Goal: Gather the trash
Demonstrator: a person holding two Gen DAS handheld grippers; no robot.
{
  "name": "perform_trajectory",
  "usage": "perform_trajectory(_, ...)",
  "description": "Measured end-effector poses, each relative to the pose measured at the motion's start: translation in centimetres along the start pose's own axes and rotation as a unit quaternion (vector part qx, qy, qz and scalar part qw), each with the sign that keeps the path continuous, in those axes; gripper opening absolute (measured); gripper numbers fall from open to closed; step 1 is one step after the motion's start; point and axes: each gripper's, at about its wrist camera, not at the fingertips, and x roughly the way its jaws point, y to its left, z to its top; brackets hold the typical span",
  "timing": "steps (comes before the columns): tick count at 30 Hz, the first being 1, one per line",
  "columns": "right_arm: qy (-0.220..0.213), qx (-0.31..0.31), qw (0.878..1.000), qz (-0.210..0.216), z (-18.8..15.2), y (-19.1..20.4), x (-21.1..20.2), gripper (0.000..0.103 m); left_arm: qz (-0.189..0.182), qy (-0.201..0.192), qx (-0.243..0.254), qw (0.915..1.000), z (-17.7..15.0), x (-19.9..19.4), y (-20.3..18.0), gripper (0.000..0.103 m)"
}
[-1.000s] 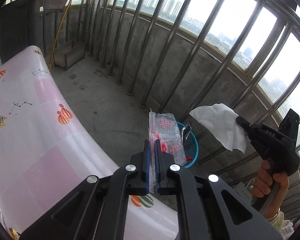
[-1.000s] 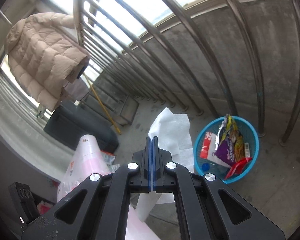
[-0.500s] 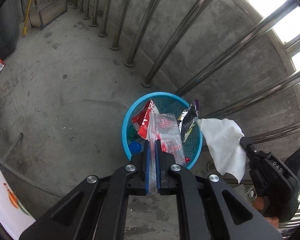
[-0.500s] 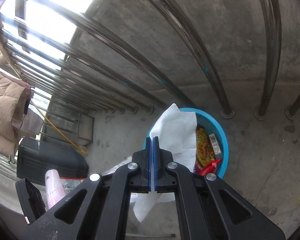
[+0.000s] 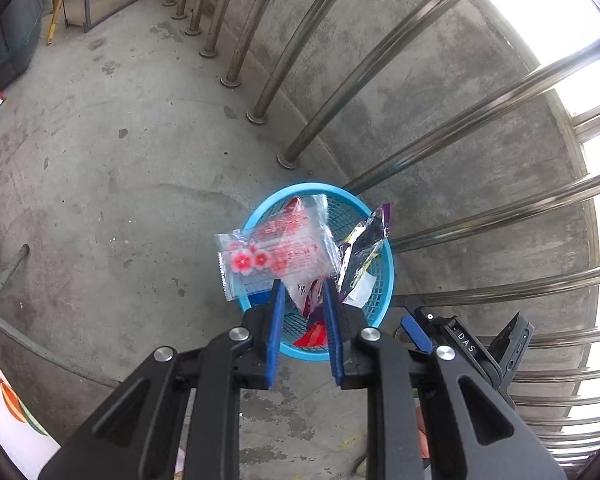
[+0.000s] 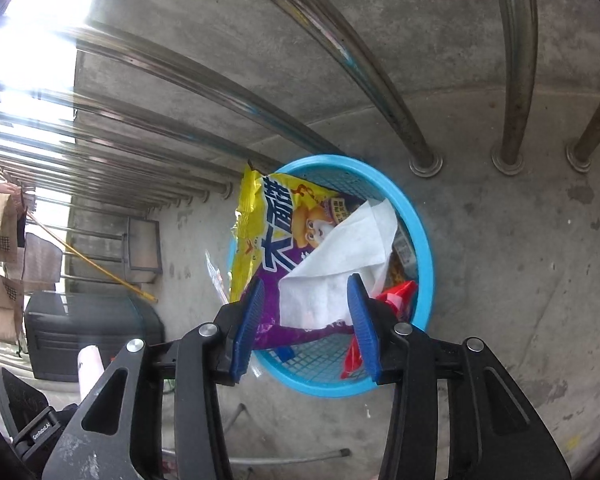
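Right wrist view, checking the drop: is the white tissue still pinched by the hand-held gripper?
No, the white tissue lies loose over the blue basket, its pads opening apart.

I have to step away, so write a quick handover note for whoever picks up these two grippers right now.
Left gripper: jaws opening, clear red-print wrapper loose over the blue basket, not pinched.
Right gripper: jaws opening, white tissue free and lying on the yellow and purple snack bag in the basket.
Done: both pieces brought to the basket.
Left: check the wrapper lands inside, since it overhangs the rim; then look for more trash.
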Motion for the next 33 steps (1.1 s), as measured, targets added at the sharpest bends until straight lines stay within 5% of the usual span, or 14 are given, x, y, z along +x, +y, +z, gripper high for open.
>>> perform_trajectory(12,-0.053,-0.115,0.991,0.048,-1.5,7.7,-4.7,0.046,-0.037,-0.068,0.012,0.9969,-3.1,-11.8,2.0,0.019)
perform_trajectory(16,-0.034,-0.208,0.975,0.072,-3.9,11.9,-4.9,0.053,-0.024,-0.104,0.032,0.9938,-5.3,-18.3,4.0,0.034)
perform_trajectory(22,0.063,-0.348,0.933,0.073,-8.9,18.5,0.2,0.07,0.033,-0.181,0.049,0.9818,-10.9,-28.4,9.3,0.065)
perform_trajectory(26,0.159,-0.412,0.896,0.045,-12.5,21.4,7.8,0.081,0.074,-0.211,0.003,0.9747,-15.4,-33.2,15.1,0.078)
perform_trajectory(33,0.273,-0.504,0.814,-0.09,-21.4,20.6,26.2,0.086,0.146,-0.256,-0.122,0.9477,-22.2,-38.8,23.4,0.09)
